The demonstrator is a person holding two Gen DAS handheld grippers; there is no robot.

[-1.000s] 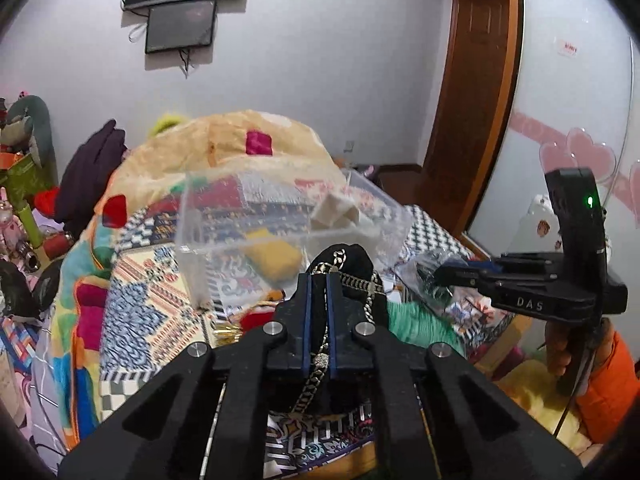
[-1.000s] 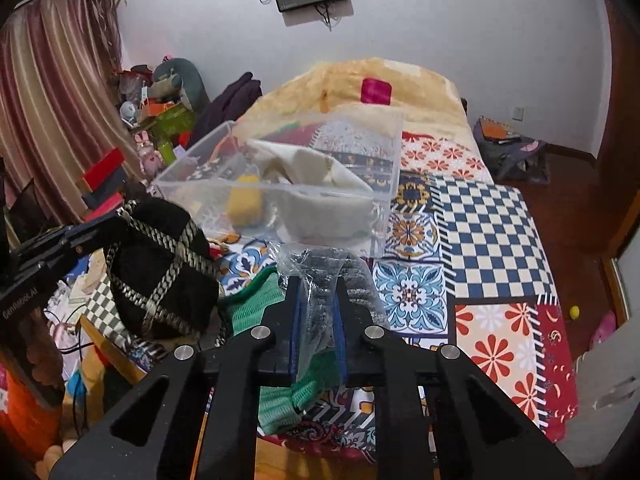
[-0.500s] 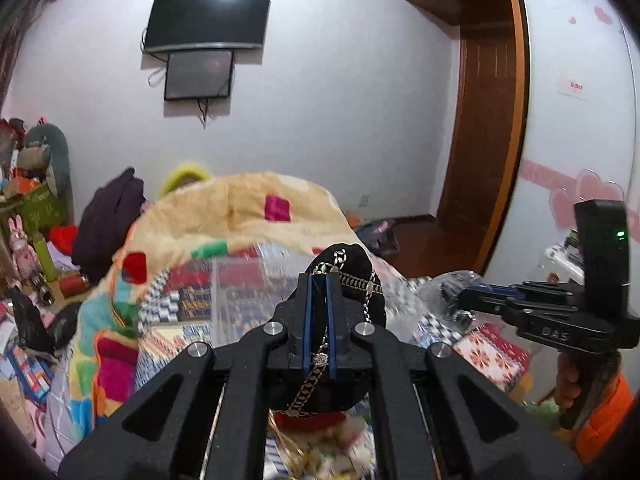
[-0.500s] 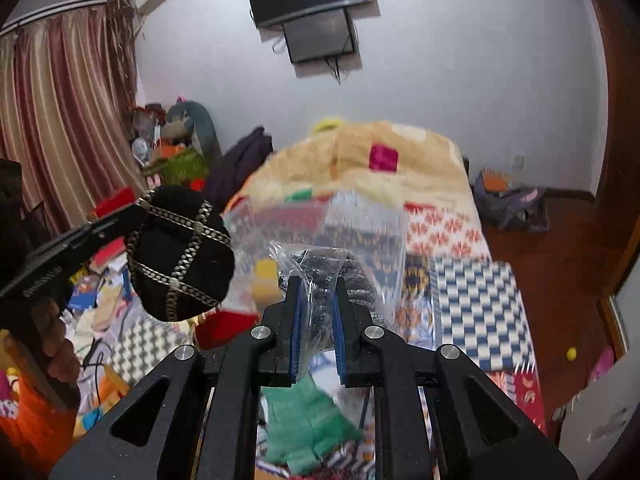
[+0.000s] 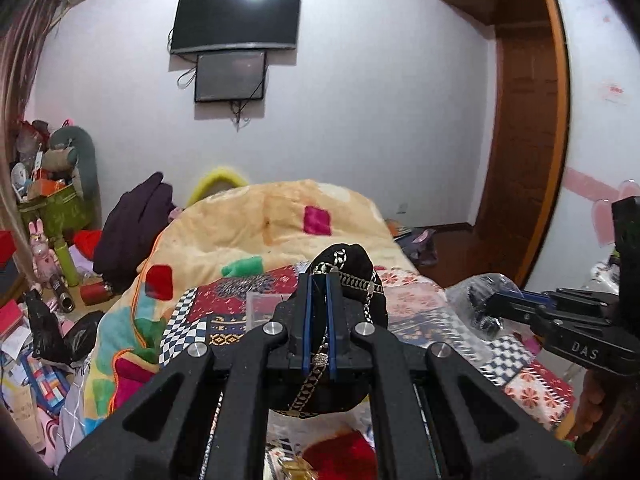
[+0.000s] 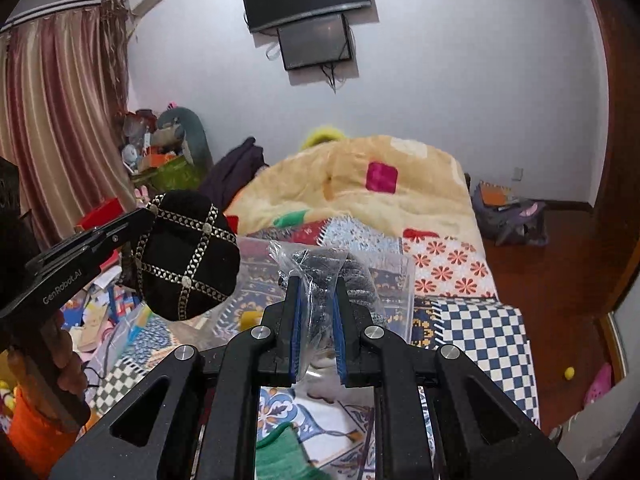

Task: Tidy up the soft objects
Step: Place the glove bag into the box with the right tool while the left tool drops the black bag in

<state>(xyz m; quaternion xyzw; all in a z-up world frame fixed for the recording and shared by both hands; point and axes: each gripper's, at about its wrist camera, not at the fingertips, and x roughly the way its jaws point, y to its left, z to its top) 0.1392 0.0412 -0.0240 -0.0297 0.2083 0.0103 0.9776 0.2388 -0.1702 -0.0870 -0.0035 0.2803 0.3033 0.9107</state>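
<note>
- Left gripper [image 5: 319, 276]: jaws clamped on a black cap with gold chain trim [image 6: 188, 254], held in the air above the bed [image 6: 472, 320].
- Right gripper [image 6: 317, 280]: jaws clamped on a clear plastic bag of grey knit fabric [image 6: 320, 268], also raised over the bed.
- Beneath and just beyond both: a clear plastic bin [image 6: 394, 276] on the patchwork bedspread.
- Near edge of bed: green knit item [image 6: 280, 456], below the right gripper.

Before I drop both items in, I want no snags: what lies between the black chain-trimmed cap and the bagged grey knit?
Right wrist view: nothing solid. Between the black cap and bagged grey knit only the clear bin shows, beyond the gap.
</note>
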